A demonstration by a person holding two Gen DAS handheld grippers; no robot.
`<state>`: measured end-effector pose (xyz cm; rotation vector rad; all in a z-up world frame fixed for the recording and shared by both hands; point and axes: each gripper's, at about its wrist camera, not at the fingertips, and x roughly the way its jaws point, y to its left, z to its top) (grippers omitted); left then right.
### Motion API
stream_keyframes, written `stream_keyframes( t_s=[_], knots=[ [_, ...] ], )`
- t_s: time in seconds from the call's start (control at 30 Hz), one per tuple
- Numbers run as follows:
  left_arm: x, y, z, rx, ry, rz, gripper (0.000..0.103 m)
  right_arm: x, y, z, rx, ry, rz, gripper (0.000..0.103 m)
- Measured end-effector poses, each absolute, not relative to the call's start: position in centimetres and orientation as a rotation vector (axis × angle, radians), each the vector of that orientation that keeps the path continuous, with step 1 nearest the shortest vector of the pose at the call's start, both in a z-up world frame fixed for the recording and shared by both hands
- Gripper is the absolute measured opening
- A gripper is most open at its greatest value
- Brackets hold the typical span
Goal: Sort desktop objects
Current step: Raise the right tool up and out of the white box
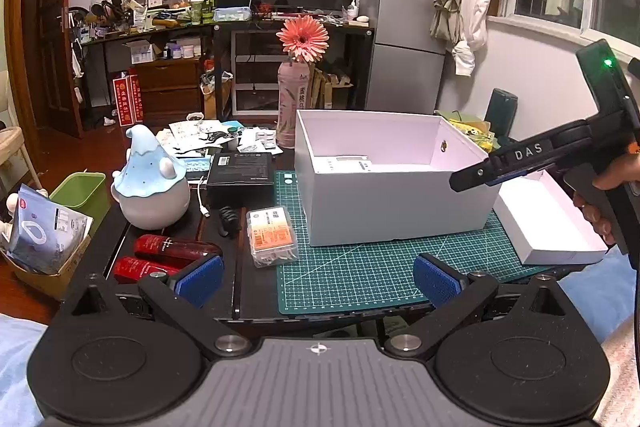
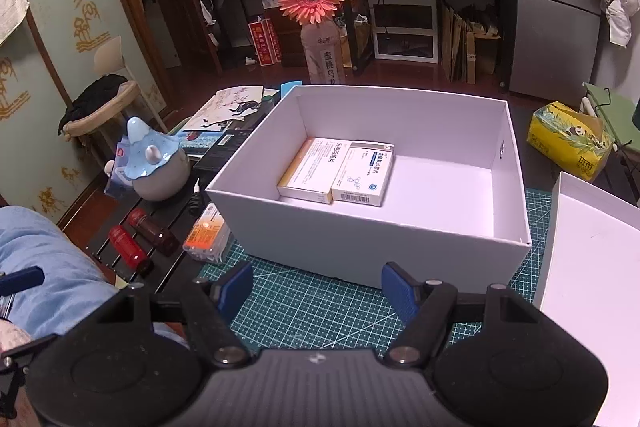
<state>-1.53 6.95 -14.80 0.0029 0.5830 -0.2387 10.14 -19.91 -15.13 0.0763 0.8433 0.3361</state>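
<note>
A white open box stands on the green cutting mat. Two medicine cartons lie flat inside it, a yellow-edged one and a white-and-blue one. My right gripper hovers open over the mat just before the box's near wall, nothing between its blue pads. In the left wrist view it reaches in from the right at the box's right corner, held by a hand. My left gripper is open and empty at the table's near edge. A clear case with an orange label and two red tubes lie ahead-left.
The box lid lies right of the box. A blue-grey figurine, a black carton, a black clip and papers crowd the left. A flower bottle stands behind. A yellow tissue pack sits far right.
</note>
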Motion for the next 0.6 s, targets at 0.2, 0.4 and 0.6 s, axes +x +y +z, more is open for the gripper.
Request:
stream_keyframes(
  t_s=[0.2,0.4,0.6],
  knots=[
    [-1.3,7.2,-14.8,-0.011,0.589,-0.227,0.103,8.7,-19.3,-14.8,0.052,0.832,0.359,0.070],
    [-0.9,7.3,-14.9,-0.023,0.602,-0.216,0.103,7.8,-19.7,-14.1,0.075,0.811,0.366,0.069],
    [-0.9,7.3,-14.9,-0.025,0.602,-0.211,0.103,7.4,-20.3,-13.2,0.014,0.730,0.277,0.070]
  ],
)
